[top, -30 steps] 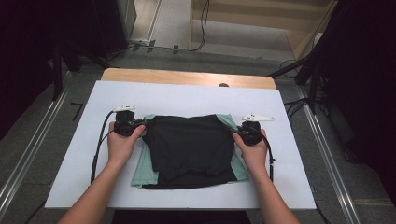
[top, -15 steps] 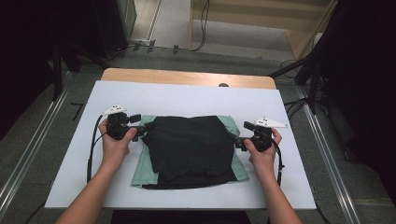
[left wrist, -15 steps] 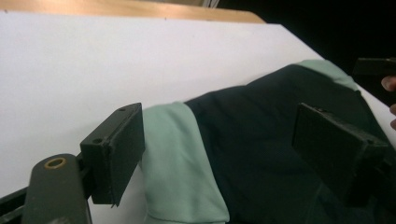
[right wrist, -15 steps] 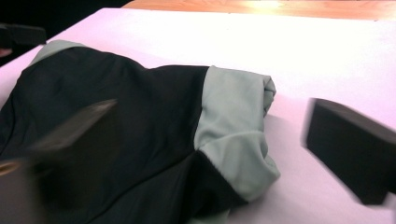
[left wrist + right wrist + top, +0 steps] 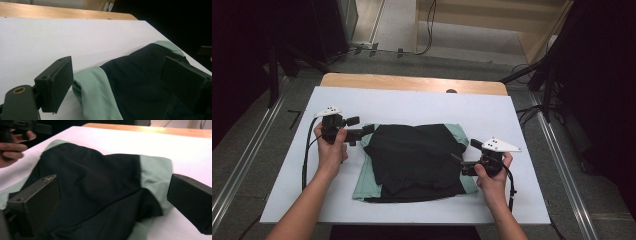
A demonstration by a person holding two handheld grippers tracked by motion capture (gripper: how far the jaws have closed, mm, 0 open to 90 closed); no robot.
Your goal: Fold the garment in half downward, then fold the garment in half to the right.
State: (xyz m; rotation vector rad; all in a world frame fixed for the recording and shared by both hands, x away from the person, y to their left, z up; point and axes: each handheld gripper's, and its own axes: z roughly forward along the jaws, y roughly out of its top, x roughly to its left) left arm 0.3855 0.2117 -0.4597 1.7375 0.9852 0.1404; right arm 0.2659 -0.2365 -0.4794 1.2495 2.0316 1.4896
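- At the centre of the high view, on the white table (image 5: 412,107): a folded garment (image 5: 414,157), black body with pale green sleeves showing at its left and right edges, lying flat between the two hands.
- Soft, limp and light by the look of it; likely to sag and unfold if lifted by one point, so better taken at two places at once.
- Layered from the folding, hence a risk of pinching only the top ply; best grip probably at a folded edge or corner, with all plies between the pads.
- At left of the high view: left gripper (image 5: 368,131), just opened, jaws apart, nothing between them, the green sleeve (image 5: 96,93) just beyond the tips.
- At lower right of the high view: right gripper (image 5: 459,157), jaws likewise just spread wide, empty, beside the garment's right edge.
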